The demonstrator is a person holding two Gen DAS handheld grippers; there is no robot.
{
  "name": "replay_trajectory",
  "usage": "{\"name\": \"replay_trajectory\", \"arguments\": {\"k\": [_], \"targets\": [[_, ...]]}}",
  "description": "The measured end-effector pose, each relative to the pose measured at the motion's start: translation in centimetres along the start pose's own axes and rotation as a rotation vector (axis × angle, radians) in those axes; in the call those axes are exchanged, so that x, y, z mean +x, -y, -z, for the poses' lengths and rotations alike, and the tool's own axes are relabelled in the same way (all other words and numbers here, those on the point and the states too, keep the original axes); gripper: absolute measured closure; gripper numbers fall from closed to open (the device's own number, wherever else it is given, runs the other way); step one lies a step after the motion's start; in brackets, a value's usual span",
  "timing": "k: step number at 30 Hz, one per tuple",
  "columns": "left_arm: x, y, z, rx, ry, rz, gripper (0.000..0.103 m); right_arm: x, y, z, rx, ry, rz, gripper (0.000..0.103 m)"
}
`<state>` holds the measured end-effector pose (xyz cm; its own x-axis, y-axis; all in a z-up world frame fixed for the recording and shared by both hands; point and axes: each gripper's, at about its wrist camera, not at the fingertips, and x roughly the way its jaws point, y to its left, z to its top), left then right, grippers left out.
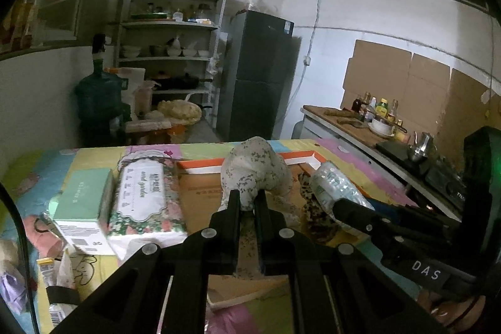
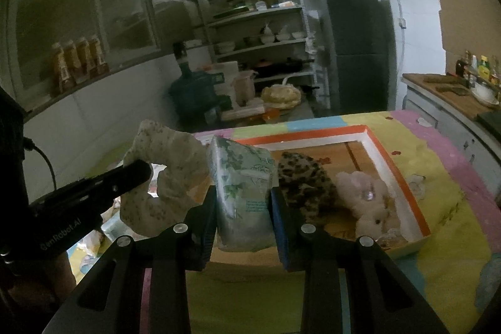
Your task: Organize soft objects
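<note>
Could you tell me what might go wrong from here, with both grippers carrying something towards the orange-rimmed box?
1. The left gripper pinches only a narrow fold of the speckled cloth; the loose bulk could slip free or catch on the box rim.
2. The right gripper squeezes the soft tissue pack, which may deform and slide out.
3. The leopard-print item and plush toy already fill part of the box, so drops could land on them.

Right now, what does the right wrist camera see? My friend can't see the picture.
The right claw squeezes a soft green-and-white leaf-print tissue pack above a shallow orange-rimmed cardboard tray. Inside the tray lie a leopard-print cloth and a fluffy white plush toy. At left, the left claw holds a cream speckled scrunchie.
</note>
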<state>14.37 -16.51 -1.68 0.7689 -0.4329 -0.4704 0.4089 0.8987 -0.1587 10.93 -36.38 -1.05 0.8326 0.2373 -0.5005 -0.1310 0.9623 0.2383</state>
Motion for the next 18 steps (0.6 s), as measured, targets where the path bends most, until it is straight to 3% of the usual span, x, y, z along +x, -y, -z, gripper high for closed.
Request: {"name": "replay_trajectory", "arguments": {"k": [18], "targets": [[4.2,2.7,-0.1,0.015,-0.059,0.029,0.094,0.5,5.0,-0.1,0.063,0.002,0.056,0.070]]}}
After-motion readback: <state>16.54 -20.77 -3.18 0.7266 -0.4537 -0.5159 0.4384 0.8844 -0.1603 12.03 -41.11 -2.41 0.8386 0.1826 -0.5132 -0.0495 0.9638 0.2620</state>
